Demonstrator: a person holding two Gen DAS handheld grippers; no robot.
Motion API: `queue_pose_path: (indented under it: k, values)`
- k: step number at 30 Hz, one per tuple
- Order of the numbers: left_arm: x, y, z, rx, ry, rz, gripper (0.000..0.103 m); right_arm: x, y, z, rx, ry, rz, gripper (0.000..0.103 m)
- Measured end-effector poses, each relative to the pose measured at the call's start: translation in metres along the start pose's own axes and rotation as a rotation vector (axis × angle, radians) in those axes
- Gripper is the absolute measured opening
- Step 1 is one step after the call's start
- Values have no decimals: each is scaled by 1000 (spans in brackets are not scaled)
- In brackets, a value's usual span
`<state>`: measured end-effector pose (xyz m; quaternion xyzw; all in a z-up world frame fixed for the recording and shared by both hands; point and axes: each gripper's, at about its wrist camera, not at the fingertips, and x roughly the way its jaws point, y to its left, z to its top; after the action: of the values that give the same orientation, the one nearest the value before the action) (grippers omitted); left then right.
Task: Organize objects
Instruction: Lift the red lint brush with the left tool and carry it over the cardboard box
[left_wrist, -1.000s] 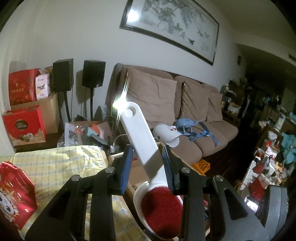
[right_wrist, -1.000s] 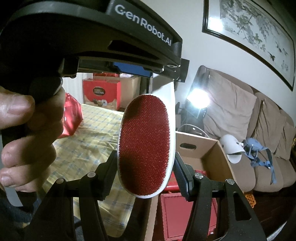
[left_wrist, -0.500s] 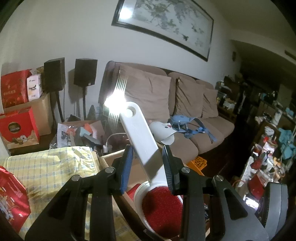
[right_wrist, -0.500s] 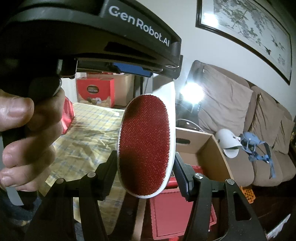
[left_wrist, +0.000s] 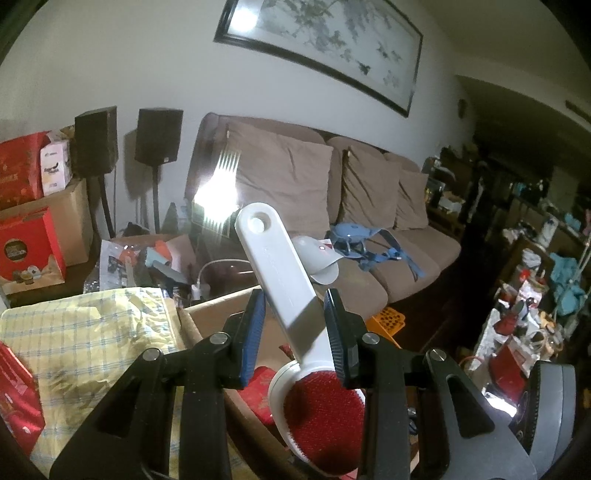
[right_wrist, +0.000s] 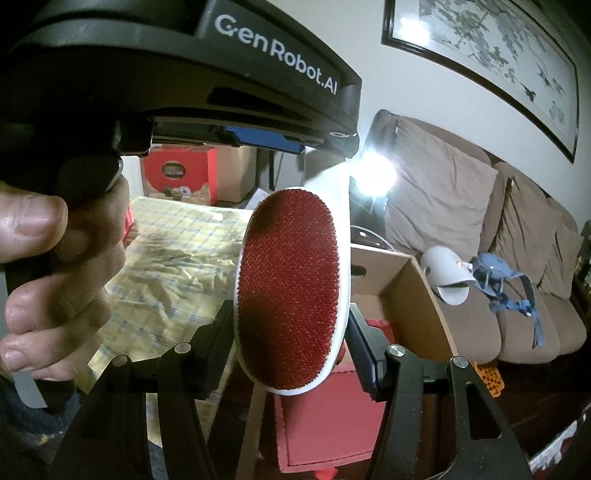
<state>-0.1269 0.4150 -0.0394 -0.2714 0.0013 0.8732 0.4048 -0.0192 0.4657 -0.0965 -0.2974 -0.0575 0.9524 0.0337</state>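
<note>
Lint brush (left_wrist: 295, 314) sits between the left tongs (left_wrist: 295, 325), which pinch its white handle; the handle runs up and away from them, and the red bristle head hangs just below and behind the pads. Under and ahead of the tongs an open cardboard box (left_wrist: 207, 310) shows red packets inside, and a yellow checked cloth (left_wrist: 81, 332) lies to their left.

From the right wrist, the right tongs (right_wrist: 291, 332) close on the edges of the brush's red oval head (right_wrist: 288, 291), so both tongs pinch the one brush. The person's hand (right_wrist: 48, 280) grips the left tool, up and to the left. The box (right_wrist: 417, 295) lies just behind and to the right.

By my judgement the brush is carried but not yet put away; lowering it into the box and releasing remain.
</note>
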Motion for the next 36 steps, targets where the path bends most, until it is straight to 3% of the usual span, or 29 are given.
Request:
queue_pose_path:
  k: [29, 36]
  values:
    - [37, -41, 8, 41, 30, -78, 30, 2, -50, -11, 61, 20, -52, 59]
    - [61, -51, 6, 51, 77, -116, 29, 10, -71, -20, 106, 54, -63, 59]
